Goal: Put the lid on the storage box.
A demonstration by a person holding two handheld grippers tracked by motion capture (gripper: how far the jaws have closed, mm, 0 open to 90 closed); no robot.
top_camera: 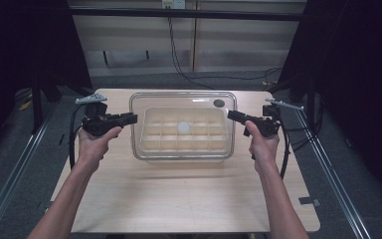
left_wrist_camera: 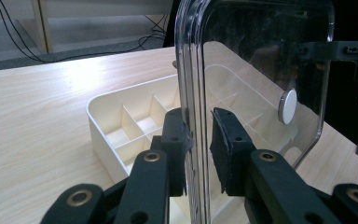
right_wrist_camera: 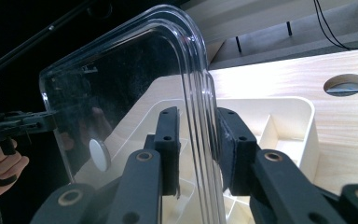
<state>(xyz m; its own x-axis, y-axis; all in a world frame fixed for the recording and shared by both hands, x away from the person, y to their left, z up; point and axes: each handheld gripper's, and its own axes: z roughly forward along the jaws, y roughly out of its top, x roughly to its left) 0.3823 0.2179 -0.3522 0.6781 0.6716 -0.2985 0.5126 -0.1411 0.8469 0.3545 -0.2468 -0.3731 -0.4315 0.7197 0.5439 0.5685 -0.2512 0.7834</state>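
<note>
Both tongs (left_wrist_camera: 198, 144) clamped on clear lid (left_wrist_camera: 261, 60)

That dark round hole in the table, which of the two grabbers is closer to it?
Right. The right gripper grips the clear lid's right edge, just below and beside the hole. The left gripper grips the lid's left edge, across the compartment tray from it.

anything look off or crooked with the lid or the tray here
Nothing stands out. The clear lid is held level by its ends in the left gripper and right gripper, squarely over the cream divided tray; no cracks or spills visible.
</note>
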